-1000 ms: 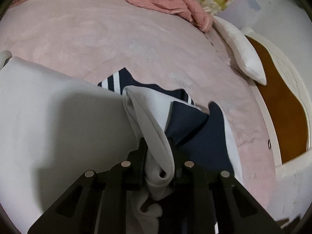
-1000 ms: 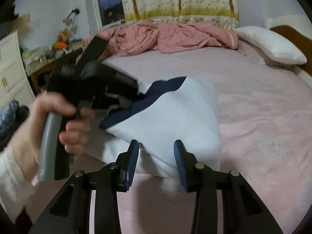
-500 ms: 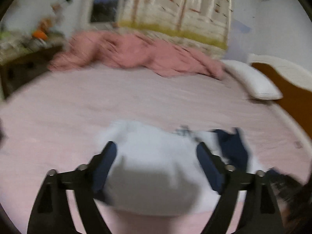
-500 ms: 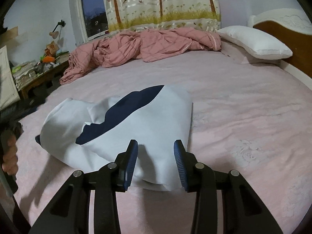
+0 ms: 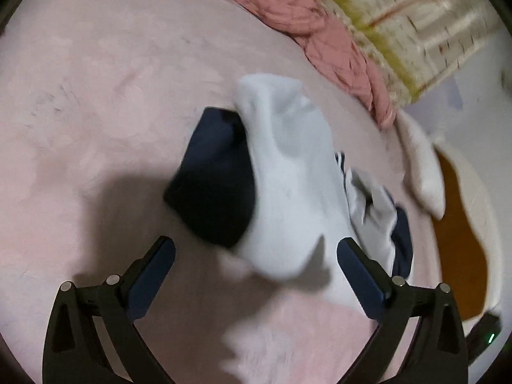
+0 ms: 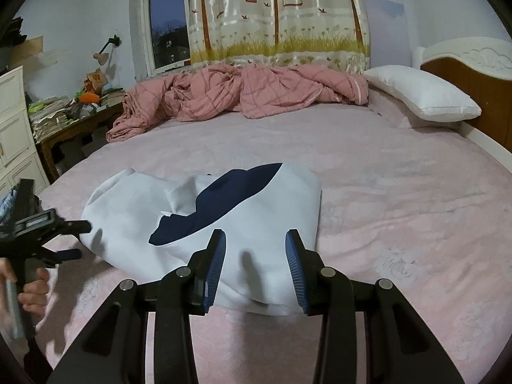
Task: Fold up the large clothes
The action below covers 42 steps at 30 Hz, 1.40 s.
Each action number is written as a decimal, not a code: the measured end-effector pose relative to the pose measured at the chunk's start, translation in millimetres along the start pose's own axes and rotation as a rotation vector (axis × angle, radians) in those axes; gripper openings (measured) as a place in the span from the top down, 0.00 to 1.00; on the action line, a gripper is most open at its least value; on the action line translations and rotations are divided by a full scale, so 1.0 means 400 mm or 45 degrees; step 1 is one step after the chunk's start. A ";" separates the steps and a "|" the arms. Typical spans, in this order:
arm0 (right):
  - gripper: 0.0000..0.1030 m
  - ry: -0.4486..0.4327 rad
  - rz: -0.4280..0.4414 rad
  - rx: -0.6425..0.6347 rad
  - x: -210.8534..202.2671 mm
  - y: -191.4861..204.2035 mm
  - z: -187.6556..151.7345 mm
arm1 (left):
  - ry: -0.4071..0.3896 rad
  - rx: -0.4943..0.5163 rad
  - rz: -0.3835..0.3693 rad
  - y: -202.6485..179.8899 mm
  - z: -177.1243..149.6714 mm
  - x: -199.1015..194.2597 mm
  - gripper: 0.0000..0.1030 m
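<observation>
A white and navy garment (image 6: 204, 211) lies in a loose, partly folded heap on the pink bed sheet (image 6: 400, 192). In the left wrist view the garment (image 5: 288, 172) is blurred, with a navy part on its left. My left gripper (image 5: 256, 256) is open and empty, just above the garment's near edge. It also shows in the right wrist view (image 6: 72, 238), at the garment's left side. My right gripper (image 6: 255, 262) is open and empty, with its fingertips over the garment's near edge.
A crumpled pink quilt (image 6: 236, 96) lies at the far side of the bed. A white pillow (image 6: 422, 96) rests by the brown headboard (image 6: 473, 86) on the right. A cluttered wooden desk (image 6: 70, 118) and white drawers (image 6: 12, 134) stand to the left.
My left gripper let go of the garment's white fold, opened wide and drew back to the garment's left. The garment dropped onto the bed. My right gripper stayed open and nearly still.
</observation>
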State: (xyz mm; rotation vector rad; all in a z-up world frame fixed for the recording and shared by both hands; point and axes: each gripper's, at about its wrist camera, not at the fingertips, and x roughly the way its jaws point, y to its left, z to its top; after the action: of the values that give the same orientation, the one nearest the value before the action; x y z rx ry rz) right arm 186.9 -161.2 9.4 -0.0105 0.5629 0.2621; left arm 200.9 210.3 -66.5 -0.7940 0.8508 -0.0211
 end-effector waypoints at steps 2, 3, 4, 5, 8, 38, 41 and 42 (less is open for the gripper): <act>0.60 -0.008 -0.014 0.008 -0.002 -0.006 0.002 | -0.018 -0.005 -0.025 0.017 0.040 0.046 0.03; 0.60 -0.006 -0.022 0.013 -0.001 -0.009 0.003 | -0.029 -0.002 -0.014 0.006 0.056 0.058 0.03; 0.60 -0.004 -0.022 0.016 0.000 -0.012 0.003 | -0.061 0.015 -0.035 -0.015 0.068 0.062 0.11; 0.60 -0.001 -0.016 0.020 0.000 -0.018 0.005 | -0.070 0.046 -0.073 -0.029 0.069 0.064 0.33; 0.60 0.001 -0.021 0.026 0.000 -0.036 0.013 | -0.164 0.090 -0.013 -0.045 0.063 0.081 0.63; 0.59 -0.128 -0.266 0.319 -0.156 -0.300 0.060 | -0.232 1.216 -0.111 -0.695 -0.454 0.160 0.77; 0.58 -0.122 -0.219 0.349 -0.159 -0.306 0.064 | -0.215 1.190 -0.147 -0.654 -0.454 0.092 0.72; 0.58 -0.118 -0.218 0.351 -0.161 -0.308 0.060 | -0.227 1.192 -0.157 -0.635 -0.451 0.064 0.70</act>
State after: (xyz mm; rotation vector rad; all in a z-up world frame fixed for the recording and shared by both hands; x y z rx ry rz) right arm 177.7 -294.0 56.3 0.2186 0.4987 0.0168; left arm 168.1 -91.9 6.0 0.0388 0.5257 -0.4224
